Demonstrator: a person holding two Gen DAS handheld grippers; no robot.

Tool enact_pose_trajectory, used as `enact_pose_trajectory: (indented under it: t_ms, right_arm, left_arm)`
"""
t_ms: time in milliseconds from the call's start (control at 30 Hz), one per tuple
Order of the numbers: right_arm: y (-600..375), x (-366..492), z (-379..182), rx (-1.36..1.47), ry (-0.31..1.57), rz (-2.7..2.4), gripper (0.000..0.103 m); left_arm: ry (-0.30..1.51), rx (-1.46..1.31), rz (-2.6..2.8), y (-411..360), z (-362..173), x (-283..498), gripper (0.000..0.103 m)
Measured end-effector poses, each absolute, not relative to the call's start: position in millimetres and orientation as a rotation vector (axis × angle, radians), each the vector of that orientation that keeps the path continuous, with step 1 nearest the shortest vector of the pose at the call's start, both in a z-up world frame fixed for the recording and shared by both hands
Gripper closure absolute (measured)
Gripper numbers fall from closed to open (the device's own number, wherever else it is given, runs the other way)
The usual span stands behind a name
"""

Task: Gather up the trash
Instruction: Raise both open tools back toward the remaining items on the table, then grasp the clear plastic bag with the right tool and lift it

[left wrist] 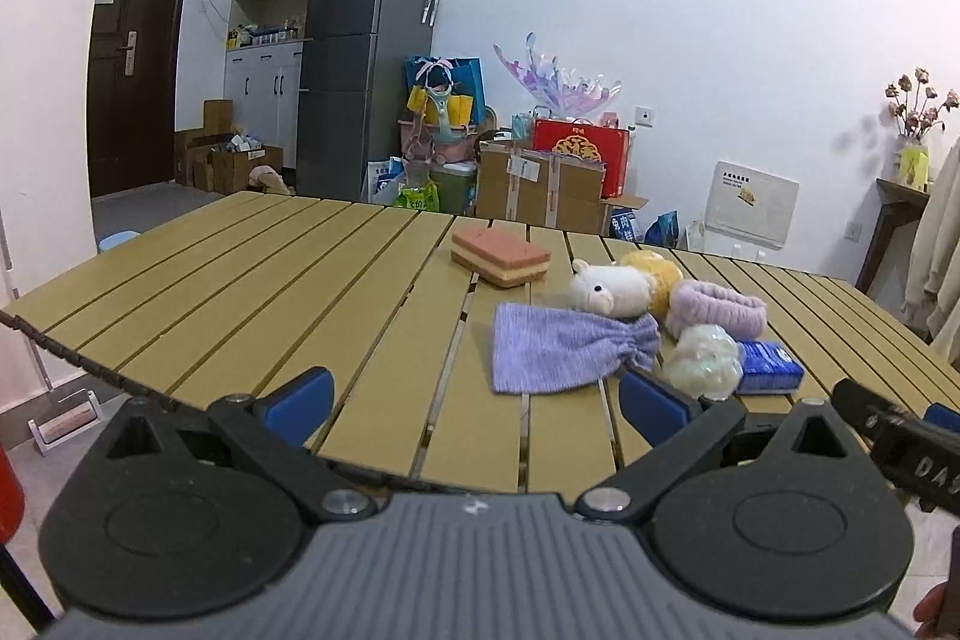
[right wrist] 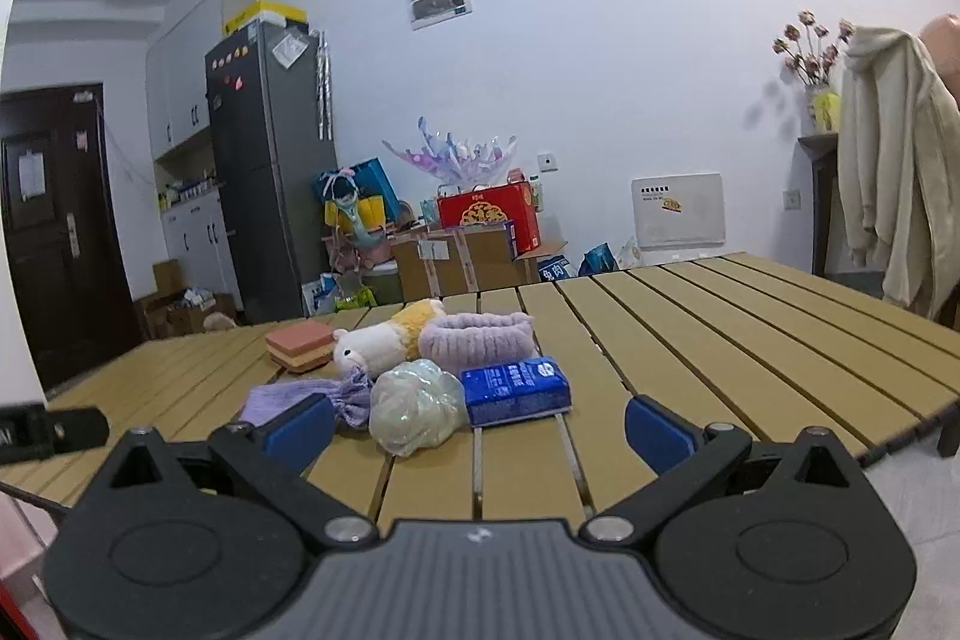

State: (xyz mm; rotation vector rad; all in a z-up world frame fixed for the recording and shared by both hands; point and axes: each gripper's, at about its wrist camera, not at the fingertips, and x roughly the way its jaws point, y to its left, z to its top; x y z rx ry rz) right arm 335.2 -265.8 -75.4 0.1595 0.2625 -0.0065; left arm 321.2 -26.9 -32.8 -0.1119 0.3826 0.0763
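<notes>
In the left wrist view, the left gripper (left wrist: 474, 403) hangs over the near edge of the table (left wrist: 288, 280), its blue pads spread wide with nothing between them. Taking the wad (left wrist: 703, 359) of crumpled clear plastic as the landmark: it lies just beyond the right-hand pad, outside the gap, and its lower edge is cut off by that pad. Touching the wad's left side is a pouch (left wrist: 561, 353), whose near edge lies ahead of the gap; touching its right side is a blue pack (left wrist: 770, 367), partly hidden behind it. Behind the wad sit a band (left wrist: 717, 307) and a plush (left wrist: 612, 287), the plush's yellow rear half covered by the band. A sponge (left wrist: 501, 256) lies well behind and left of the wad. At the right edge a dark piece of the other tool enters, mostly cut off. In the right wrist view, the right gripper (right wrist: 479, 430) is likewise spread wide and empty. The wad (right wrist: 415, 409) lies ahead of the gap, left of its middle, just beyond the pad tips and apart from both. The pack (right wrist: 517, 389) touches the wad's right side; the pouch (right wrist: 300, 403) to its left is largely hidden by the left-hand pad. The band (right wrist: 477, 334), plush (right wrist: 384, 337) and sponge (right wrist: 300, 343) lie behind the wad.
</notes>
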Motion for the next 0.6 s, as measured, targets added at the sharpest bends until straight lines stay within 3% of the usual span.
enact_pose_trajectory:
  t_ms: [300, 600]
  right_arm:
    - [-231.7, 395.4, -83.4, 0.083, 0.295, 0.009, 0.002]
    - [-206.4, 456.6, -101.6, 0.037, 0.373, -0.01, 0.034]
  left_arm:
    - [0.438, -0.135, 0.093, -11.4, -41.6, 371.2, 0.0]
    - [0.471, -0.144, 0.091, 4.6, -40.5, 406.4, 0.0]
